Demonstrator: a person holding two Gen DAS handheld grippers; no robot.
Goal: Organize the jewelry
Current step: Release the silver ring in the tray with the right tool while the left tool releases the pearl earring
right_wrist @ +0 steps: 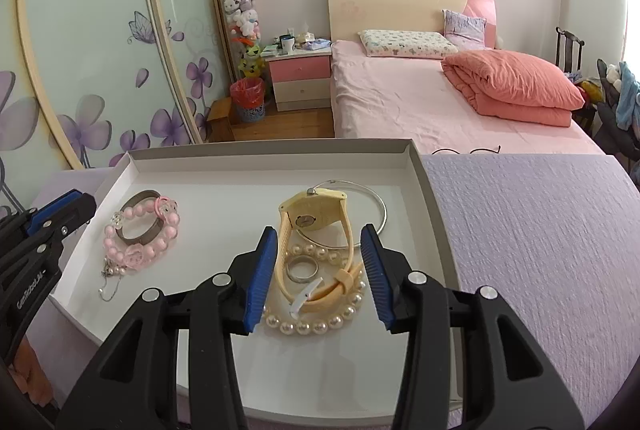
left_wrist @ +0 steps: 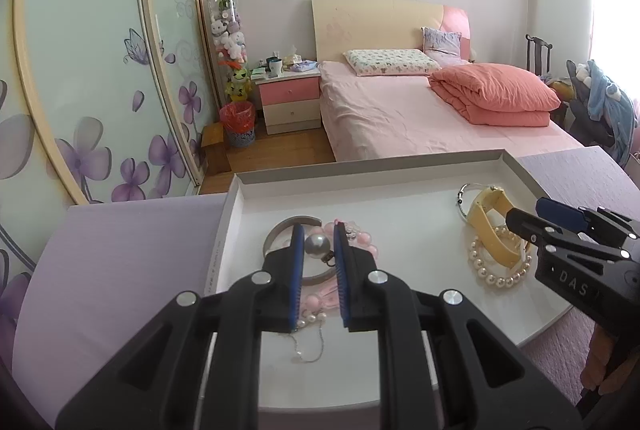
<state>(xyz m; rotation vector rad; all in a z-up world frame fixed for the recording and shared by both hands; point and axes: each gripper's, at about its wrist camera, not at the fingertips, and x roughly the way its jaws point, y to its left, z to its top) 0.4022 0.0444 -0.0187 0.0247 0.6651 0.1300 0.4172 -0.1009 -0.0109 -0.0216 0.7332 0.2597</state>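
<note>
A white tray (left_wrist: 400, 172) lies on the table and holds the jewelry. My left gripper (left_wrist: 319, 235) is shut on a large grey pearl pendant (left_wrist: 317, 245). It hangs over a pink bead bracelet (right_wrist: 140, 244) and a metal cuff (right_wrist: 140, 236) at the tray's left. My right gripper (right_wrist: 319, 233) is open above the right-hand pile, its pads on either side of it and not pressing. That pile is a yellow watch (right_wrist: 316, 216), a silver ring (right_wrist: 303, 269), a white pearl bracelet (right_wrist: 316, 327) and a thin silver bangle (right_wrist: 381, 214). Each gripper also shows in the other's view: the right gripper (left_wrist: 532, 218) and the left gripper (right_wrist: 78, 202).
The tray (right_wrist: 424, 190) sits on a lilac textured tablecloth (right_wrist: 520, 230). A thin chain with small pearls (left_wrist: 308, 346) lies in the tray's near left. Beyond the table are a pink bed (left_wrist: 400, 118), glasses (right_wrist: 466, 151) on its edge, and a bedside table (left_wrist: 290, 102).
</note>
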